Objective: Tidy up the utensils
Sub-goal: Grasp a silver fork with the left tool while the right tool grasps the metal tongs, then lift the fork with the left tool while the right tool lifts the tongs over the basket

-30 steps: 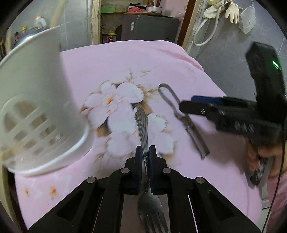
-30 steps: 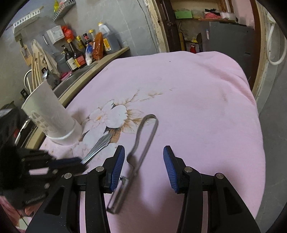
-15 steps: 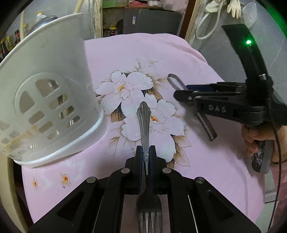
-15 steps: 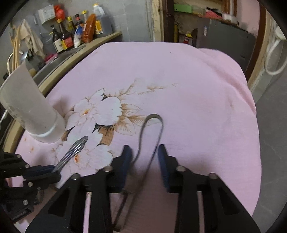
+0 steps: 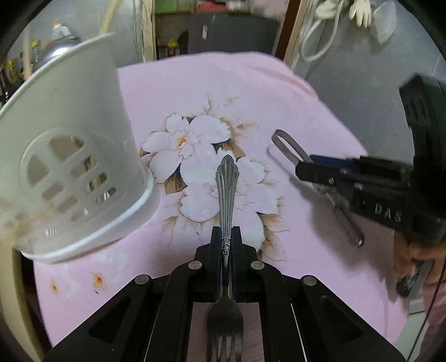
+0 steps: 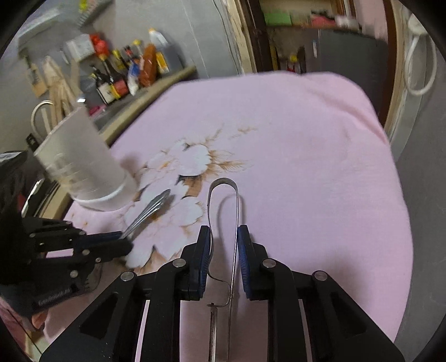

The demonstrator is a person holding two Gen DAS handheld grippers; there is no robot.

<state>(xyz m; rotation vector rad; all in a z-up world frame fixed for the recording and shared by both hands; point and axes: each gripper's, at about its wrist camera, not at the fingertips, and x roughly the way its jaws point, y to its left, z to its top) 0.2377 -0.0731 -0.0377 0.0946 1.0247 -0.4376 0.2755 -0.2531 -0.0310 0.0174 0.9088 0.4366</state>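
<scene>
- Left gripper [image 5: 225,241] clamped on fork [image 5: 227,192], handle pointing ahead, tines behind the pads.
- White utensil holder [image 5: 69,156] ahead-left.
- Right gripper [image 6: 223,247] just closing, pads gripping peeler [image 6: 223,211], loop protruding forward, above pink cloth [image 6: 306,167].

- Grey wall [image 6: 195,36] behind, with a counter ledge [image 6: 156,86] of sauce bottles [image 6: 122,75].
- Pink flowered cloth [image 6: 306,156] covers the table.
- Dark doorway [image 5: 223,30] beyond; white rubber gloves [image 5: 359,11] hang right.

we see sauce bottles [image 6: 125,75] far left on a ledge [image 6: 156,86], rubber gloves [image 5: 359,11] hanging far right.
</scene>
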